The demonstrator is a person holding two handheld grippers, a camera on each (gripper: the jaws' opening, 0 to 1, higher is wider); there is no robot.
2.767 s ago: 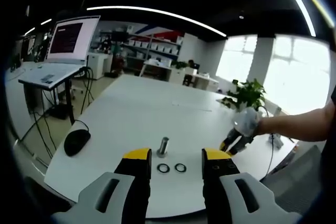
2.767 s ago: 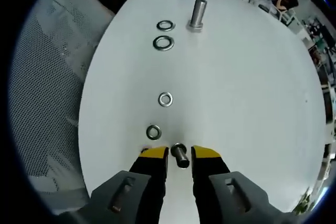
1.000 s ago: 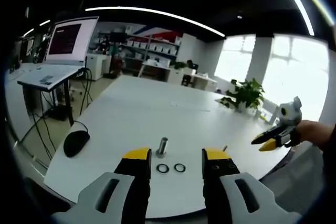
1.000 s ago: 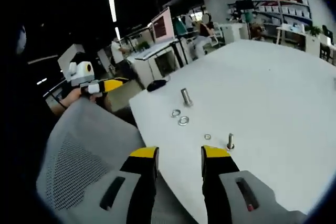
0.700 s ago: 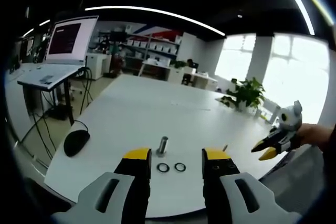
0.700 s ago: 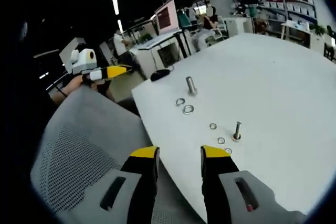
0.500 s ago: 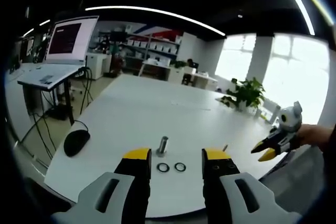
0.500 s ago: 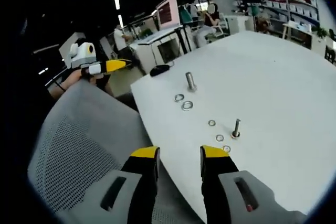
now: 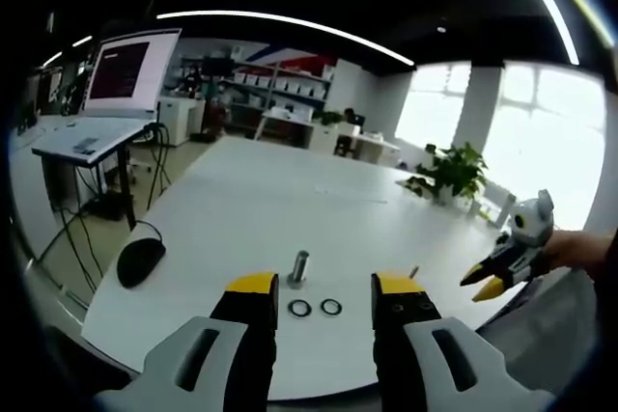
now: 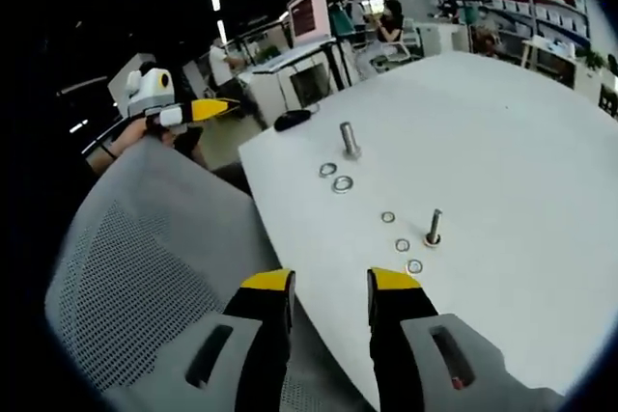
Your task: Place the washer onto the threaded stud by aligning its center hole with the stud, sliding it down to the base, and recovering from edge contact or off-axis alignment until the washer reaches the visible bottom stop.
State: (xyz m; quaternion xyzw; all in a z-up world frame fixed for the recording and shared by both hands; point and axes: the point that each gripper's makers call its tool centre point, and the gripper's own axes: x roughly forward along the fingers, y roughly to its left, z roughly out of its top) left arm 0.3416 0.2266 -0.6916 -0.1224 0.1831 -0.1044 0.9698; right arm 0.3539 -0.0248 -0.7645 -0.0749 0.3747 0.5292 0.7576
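I hold both the left gripper (image 9: 314, 301) and right gripper (image 10: 328, 291) wide apart and empty, while three small washers (image 10: 402, 245) lie beside the thin threaded stud (image 10: 435, 227), probably loose, so a flat washer could skid when pinched.

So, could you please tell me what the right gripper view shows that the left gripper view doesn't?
Right gripper view: three small washers beside a thin stud, a mesh chair back, and the left gripper held off the table edge. Left gripper view: a potted plant, bright windows, and the right gripper. Both share the white table, the thick stud, two large washers and a black mouse.
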